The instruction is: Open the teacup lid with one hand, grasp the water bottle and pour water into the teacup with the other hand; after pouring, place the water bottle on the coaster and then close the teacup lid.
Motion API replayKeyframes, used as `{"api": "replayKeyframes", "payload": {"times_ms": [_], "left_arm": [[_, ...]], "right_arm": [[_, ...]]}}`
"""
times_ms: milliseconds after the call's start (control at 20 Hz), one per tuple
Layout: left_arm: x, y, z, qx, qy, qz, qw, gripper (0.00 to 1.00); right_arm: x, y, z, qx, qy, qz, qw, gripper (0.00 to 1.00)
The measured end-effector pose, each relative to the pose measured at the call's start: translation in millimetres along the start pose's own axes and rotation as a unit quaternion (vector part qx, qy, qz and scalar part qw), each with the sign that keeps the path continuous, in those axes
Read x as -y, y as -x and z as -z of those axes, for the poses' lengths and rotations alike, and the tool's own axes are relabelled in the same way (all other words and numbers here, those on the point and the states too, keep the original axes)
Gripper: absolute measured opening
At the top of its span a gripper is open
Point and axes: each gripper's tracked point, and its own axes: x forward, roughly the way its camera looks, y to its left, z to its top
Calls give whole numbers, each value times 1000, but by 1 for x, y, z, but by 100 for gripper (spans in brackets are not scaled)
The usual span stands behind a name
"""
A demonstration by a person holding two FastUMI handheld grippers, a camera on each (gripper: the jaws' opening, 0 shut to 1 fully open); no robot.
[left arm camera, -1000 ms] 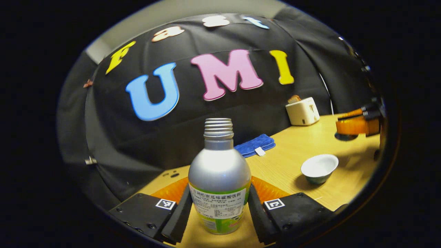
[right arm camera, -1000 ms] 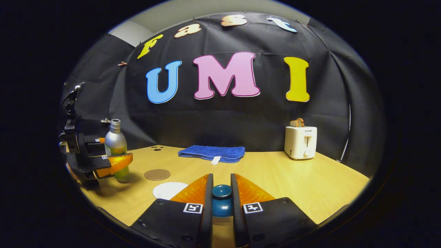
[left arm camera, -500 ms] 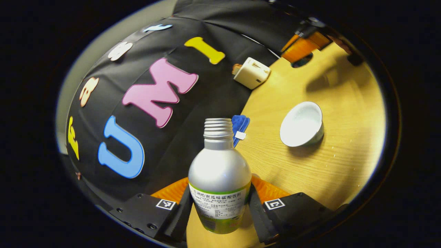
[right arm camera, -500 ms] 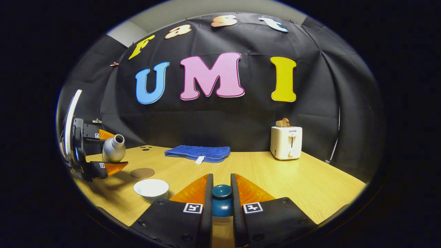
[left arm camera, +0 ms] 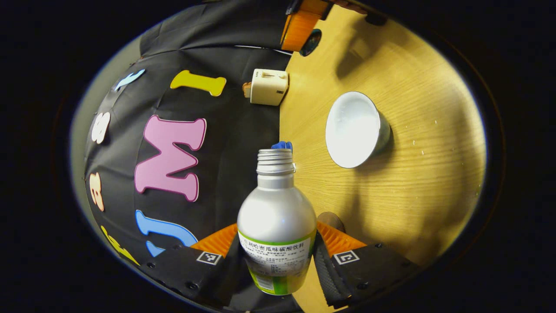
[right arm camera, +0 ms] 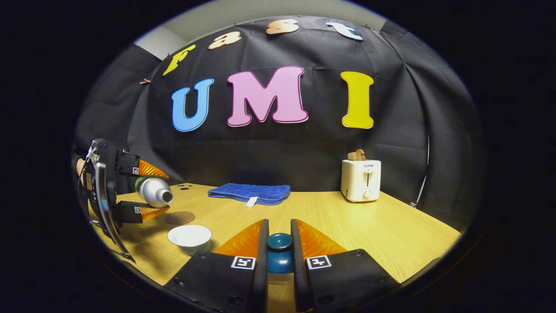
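In the left gripper view my left gripper (left arm camera: 276, 265) is shut on the silver water bottle (left arm camera: 276, 217), which has no cap. The white teacup (left arm camera: 354, 129) stands uncovered on the table beyond the bottle's mouth. In the right gripper view the bottle (right arm camera: 153, 191) lies nearly level in the left gripper (right arm camera: 160, 194), its mouth above and left of the teacup (right arm camera: 190, 238). I see no stream of water. My right gripper (right arm camera: 279, 229) is shut on the dark blue lid's knob (right arm camera: 279, 248) and holds it off the cup. The brown coaster (right arm camera: 180, 217) lies behind the cup.
A folded blue towel (right arm camera: 249, 193) lies by the back wall and a white toaster (right arm camera: 361, 180) stands at the back right. The wooden table (right arm camera: 391, 234) stretches bare to the right of my right gripper. The toaster (left arm camera: 268, 87) and right gripper (left arm camera: 302, 24) appear far off in the left gripper view.
The left gripper has rolled the bottle from upright to nearly level and brought its mouth toward the teacup. The right gripper has held still with the lid.
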Motion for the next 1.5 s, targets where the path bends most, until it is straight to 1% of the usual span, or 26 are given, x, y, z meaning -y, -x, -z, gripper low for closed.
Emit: {"api": "replayKeyframes", "payload": {"times_ms": [150,350,600,1200,1500], "left_arm": [[2,0,2,-3,-35,10,999,78],[5,0,1,-10,-76,41,996,78],[8,-9,1,-14,-122,56,991,79],[3,-9,3,-30,-194,70,978,78],[-7,-11,-7,-28,-234,66,970,78]], "right_arm": [[0,0,0,0,0,0,1000,28],[0,0,0,0,0,0,1000,28],[0,0,0,0,0,0,1000,28],[-1,1,0,0,0,-5,1000,28],[-1,0,0,0,0,-5,1000,28]]}}
